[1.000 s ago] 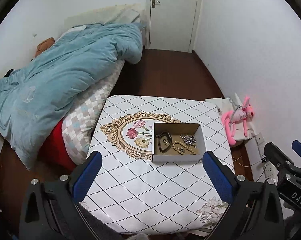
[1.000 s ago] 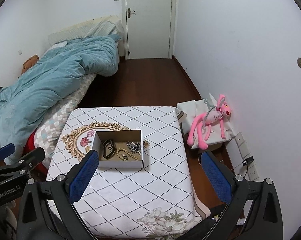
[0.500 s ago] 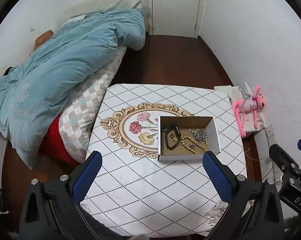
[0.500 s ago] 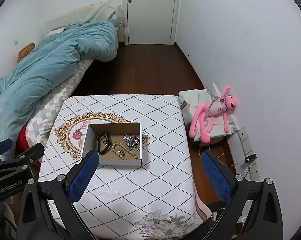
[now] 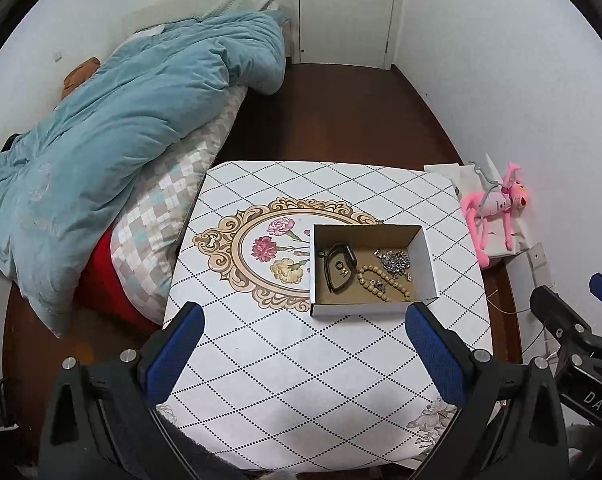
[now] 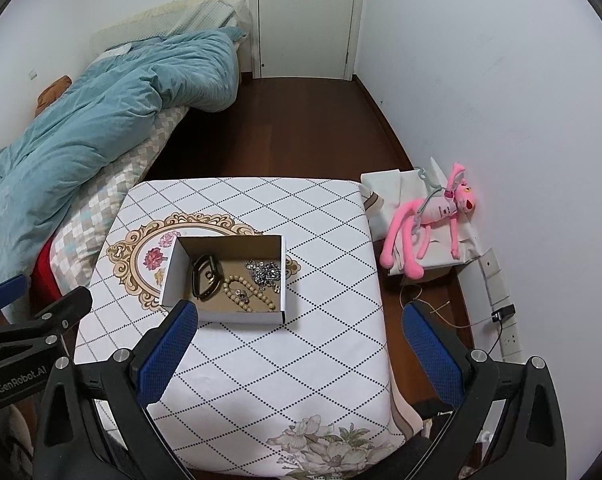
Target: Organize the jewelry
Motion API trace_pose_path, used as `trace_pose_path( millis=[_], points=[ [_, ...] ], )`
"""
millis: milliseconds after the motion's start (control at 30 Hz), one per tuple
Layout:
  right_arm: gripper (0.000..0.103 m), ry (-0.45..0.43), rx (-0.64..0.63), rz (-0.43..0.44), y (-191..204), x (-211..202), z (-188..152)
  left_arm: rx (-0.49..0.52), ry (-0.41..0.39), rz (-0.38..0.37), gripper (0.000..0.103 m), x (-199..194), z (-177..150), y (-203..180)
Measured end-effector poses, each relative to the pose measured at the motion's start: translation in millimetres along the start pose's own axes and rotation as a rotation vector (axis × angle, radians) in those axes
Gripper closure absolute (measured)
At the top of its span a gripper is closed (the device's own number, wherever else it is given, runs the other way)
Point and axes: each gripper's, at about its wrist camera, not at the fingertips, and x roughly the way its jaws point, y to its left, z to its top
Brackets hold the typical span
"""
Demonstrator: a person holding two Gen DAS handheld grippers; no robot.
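Observation:
An open cardboard box [image 5: 425, 256] [image 6: 173, 276] sits on a table with a white diamond-pattern cloth [image 5: 301, 360] [image 6: 301, 344]. Inside lie a black strap or band [image 5: 338, 266] [image 6: 205, 276], a beige bead bracelet [image 5: 385, 286] [image 6: 245, 296] and a silver chain [image 5: 393, 260] [image 6: 265, 272]. My left gripper [image 5: 304, 354] is open and empty, held above the table's near side, short of the box. My right gripper [image 6: 299, 354] is open and empty, above the table to the right of the box.
A bed with a blue quilt [image 5: 101, 152] stands left of the table. A pink plush toy [image 6: 433, 220] lies on white paper by the right wall. Wall sockets with a cable [image 6: 501, 312] sit low on the right. A closed door [image 6: 305, 16] is at the far end.
Both grippers have tilted down and moved closer over the table. The box now sits lower and larger in both views. Both grippers stay open.

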Motion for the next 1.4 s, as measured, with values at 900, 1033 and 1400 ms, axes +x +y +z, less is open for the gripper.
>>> trace_pose_path(
  millis=[900,1033,1400],
  points=[
    [0.0,0.009,0.0,0.001,3.1,1.3,-5.8,0.005,0.003,-0.003,0.0,-1.8,-7.6,2.3],
    [0.0,0.01,0.0,0.003,2.7,1.4,-5.8,0.005,0.001,-0.002,0.0,-2.3,-7.0,1.5],
    [0.0,0.016,0.0,-0.004,2.4,3.2,-8.7,0.003,0.004,-0.005,0.0,-3.3,-6.4,-1.9]
  ],
)
